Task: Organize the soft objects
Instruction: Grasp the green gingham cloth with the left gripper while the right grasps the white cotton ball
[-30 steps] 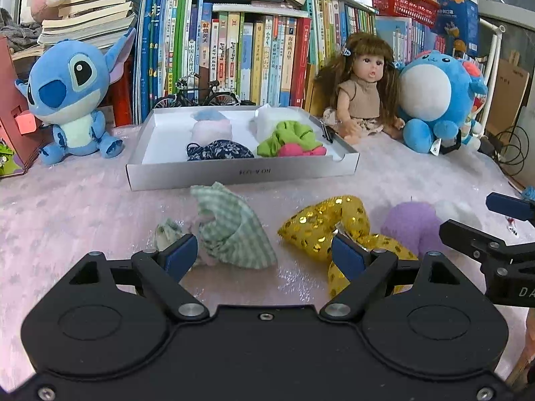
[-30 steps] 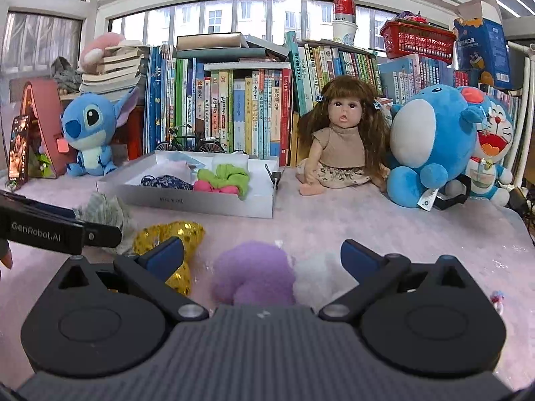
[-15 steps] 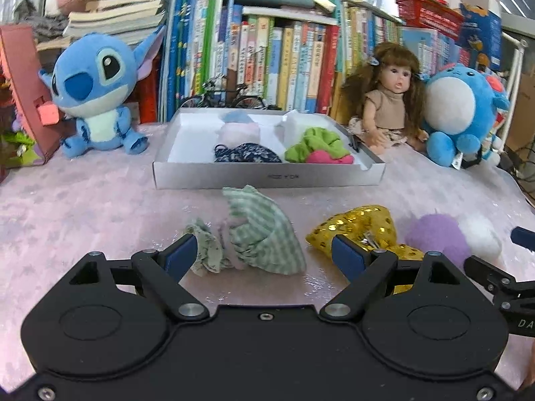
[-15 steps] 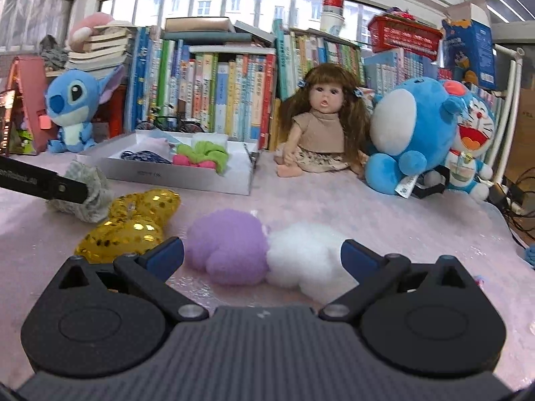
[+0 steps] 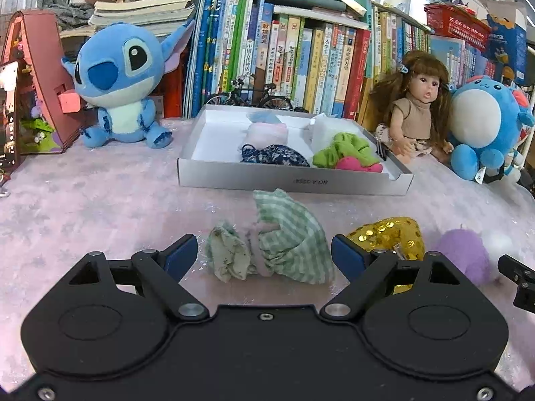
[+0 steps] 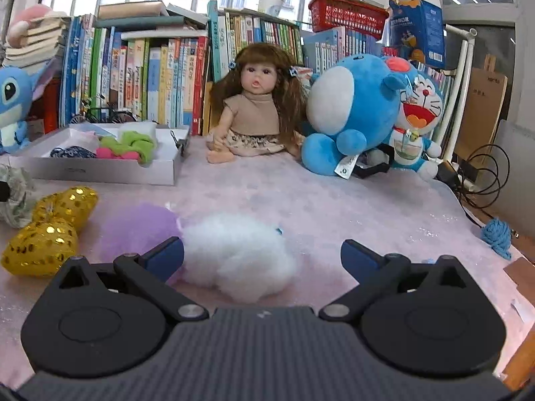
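A green checked cloth bundle (image 5: pixel 284 244) lies on the pink table between the fingers of my left gripper (image 5: pixel 264 259), which stands open, its pads apart from the cloth. To its right lie a gold sequin bow (image 5: pixel 388 237) and a purple pompom (image 5: pixel 464 257). My right gripper (image 6: pixel 262 257) is open around a white fluffy ball (image 6: pixel 237 254) without pressing it; the purple pompom (image 6: pixel 133 227) and gold bow (image 6: pixel 46 230) lie to its left. A white tray (image 5: pixel 294 180) behind holds pink, navy, green and magenta soft pieces.
A blue plush (image 5: pixel 123 83), a row of books (image 5: pixel 284 56), a doll (image 6: pixel 257 110) and two blue plush toys (image 6: pixel 354 110) line the back. A red toy house (image 5: pixel 36 83) stands at the far left. Cables (image 6: pixel 481 173) and a blue yarn tuft (image 6: pixel 498 234) lie by the right edge.
My left gripper has shifted left so the checked bundle sits centred between its fingers. My right gripper has swung right from the purple pompom to the white ball.
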`<state>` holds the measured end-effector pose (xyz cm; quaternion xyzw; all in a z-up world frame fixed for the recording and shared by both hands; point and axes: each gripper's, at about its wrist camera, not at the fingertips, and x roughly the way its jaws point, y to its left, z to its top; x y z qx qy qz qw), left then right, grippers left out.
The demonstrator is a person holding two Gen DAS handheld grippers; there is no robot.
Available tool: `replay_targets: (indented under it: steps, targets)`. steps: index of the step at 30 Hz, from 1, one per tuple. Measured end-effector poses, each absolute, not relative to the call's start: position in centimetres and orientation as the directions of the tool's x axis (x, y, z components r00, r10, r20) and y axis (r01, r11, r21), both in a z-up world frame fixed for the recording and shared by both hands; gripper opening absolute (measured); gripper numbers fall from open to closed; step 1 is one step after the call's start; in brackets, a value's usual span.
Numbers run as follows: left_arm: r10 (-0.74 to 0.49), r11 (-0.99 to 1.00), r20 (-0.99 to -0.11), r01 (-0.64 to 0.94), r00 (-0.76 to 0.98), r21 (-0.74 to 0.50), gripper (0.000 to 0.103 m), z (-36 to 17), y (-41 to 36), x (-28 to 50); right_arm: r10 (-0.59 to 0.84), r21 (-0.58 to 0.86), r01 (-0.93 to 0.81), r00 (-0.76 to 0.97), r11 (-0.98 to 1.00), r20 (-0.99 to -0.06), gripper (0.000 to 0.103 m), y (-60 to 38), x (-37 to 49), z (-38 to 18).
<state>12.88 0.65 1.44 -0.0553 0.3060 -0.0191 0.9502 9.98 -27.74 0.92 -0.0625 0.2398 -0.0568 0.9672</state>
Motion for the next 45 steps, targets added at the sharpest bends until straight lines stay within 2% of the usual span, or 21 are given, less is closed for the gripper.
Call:
replay_targets:
  steps: [13,25,38,45]
  targets:
    - [-0.075,0.971,-0.640,-0.090,0.764,-0.221,0.091,0.0,1.1,14.8,-0.110,-0.120,0.053,0.838,0.991,-0.535,0.103,-27.4,11.8,0.3]
    - [-0.029,0.980,-0.654,-0.109,0.756,-0.168,0.091,-0.8,0.4,15.9,-0.090,-0.102,0.039,0.825,0.994,-0.558,0.103,-27.4,12.8,0.0]
    - [-0.021,0.989,-0.644,-0.080,0.764,-0.127,0.066,-0.7,0.1,15.6,-0.025,-0.047,-0.003,0.819,0.999,-0.573,0.103,-27.8,13.2,-0.1]
    - [-0.022,0.990,-0.638,-0.074,0.769,-0.123,0.059,-0.4,0.3,15.4,0.015,-0.058,-0.057,0.823,0.997,-0.568,0.101,-27.1,12.7,-0.1]
